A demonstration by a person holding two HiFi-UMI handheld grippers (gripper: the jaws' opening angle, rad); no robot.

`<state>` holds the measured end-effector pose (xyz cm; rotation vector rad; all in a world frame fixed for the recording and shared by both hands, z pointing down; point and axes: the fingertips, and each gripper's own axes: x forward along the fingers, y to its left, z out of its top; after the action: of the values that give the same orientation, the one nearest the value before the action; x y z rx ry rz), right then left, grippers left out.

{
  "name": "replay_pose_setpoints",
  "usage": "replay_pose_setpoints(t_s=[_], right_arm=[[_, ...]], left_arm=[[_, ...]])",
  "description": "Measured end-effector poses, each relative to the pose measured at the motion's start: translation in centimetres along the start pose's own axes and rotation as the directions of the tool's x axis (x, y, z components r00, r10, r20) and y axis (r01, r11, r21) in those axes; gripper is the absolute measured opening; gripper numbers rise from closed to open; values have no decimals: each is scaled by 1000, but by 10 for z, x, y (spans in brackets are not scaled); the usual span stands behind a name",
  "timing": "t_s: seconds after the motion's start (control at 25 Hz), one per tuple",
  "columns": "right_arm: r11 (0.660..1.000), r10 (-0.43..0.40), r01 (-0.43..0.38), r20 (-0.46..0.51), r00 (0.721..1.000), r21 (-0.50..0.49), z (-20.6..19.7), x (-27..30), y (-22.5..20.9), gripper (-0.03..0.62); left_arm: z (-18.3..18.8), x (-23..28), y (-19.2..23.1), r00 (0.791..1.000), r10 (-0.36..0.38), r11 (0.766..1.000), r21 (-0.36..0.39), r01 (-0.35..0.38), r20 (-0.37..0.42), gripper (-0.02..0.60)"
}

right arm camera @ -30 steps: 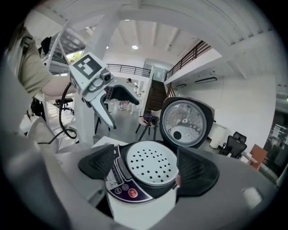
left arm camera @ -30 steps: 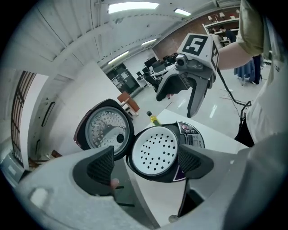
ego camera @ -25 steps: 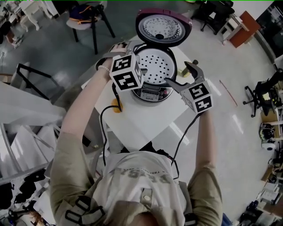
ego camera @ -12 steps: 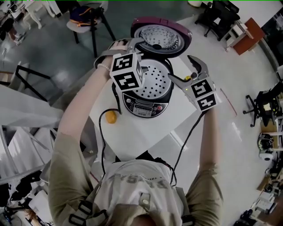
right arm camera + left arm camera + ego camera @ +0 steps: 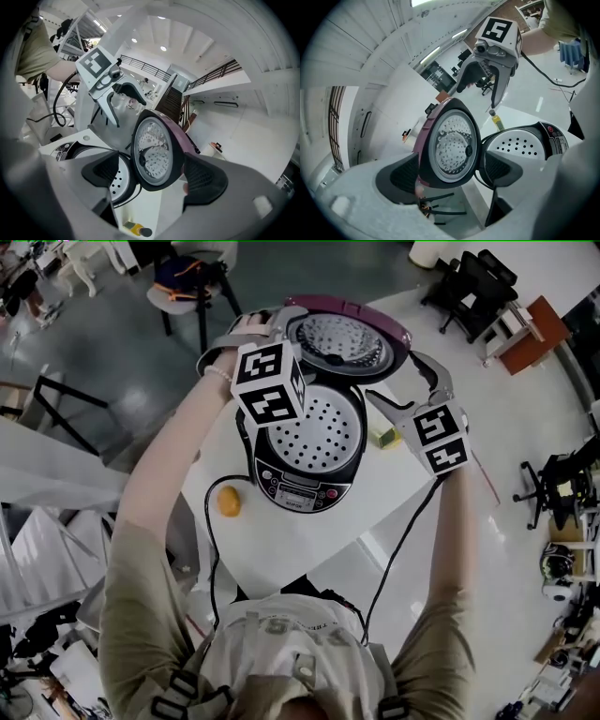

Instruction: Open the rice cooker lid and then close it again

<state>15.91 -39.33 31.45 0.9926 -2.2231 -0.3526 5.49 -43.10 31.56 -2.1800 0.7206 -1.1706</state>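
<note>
The rice cooker (image 5: 302, 482) stands on a small white table (image 5: 309, 535) with its purple lid (image 5: 352, 338) raised and a perforated white tray (image 5: 323, 432) showing inside. My left gripper (image 5: 272, 326) reaches to the lid's left rim and my right gripper (image 5: 411, 381) to its right rim. In the left gripper view the lid (image 5: 449, 145) stands between the wide-apart jaws of my left gripper (image 5: 451, 172), which is open. In the right gripper view the lid (image 5: 157, 150) likewise sits between the spread jaws of my right gripper (image 5: 152, 176), also open.
An orange round thing (image 5: 228, 501) lies on the table left of the cooker. A small yellow bottle (image 5: 382, 435) lies to its right. A chair (image 5: 187, 277) stands behind the table. Black office chairs (image 5: 473, 282) are at the back right. Cables hang off the table's front.
Both grippers have moved away from me, from beside the cooker body up to the two sides of the raised lid. The view has shifted, so the cooker sits lower in the picture.
</note>
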Motion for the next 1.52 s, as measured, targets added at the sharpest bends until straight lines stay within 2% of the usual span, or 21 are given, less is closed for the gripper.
replay_pose_setpoints(t_s=[0.24,0.52,0.64,1.08,1.52], right_arm=[[999,-15,14,-19,1000,-36,3,10,-24,431],[998,15,-18,-54,998,-56,1,18,-40,433],[998,26,-30,-61,998,-52,2,22,-43,433],[994,89,-95,-108,990,-59,4,35,-42,433],[992,99,-107,-126,987,-61,2,34,-37,433]], left_arm=[[0,10,23,999,23,999,28,-22,-30,463],[-4,23,34,997,11,998,55,-7,-75,469],[-9,29,37,996,-8,999,41,12,-91,479],[-26,40,38,985,-56,997,44,64,-164,479],[-28,38,33,985,-48,996,72,61,-168,479]])
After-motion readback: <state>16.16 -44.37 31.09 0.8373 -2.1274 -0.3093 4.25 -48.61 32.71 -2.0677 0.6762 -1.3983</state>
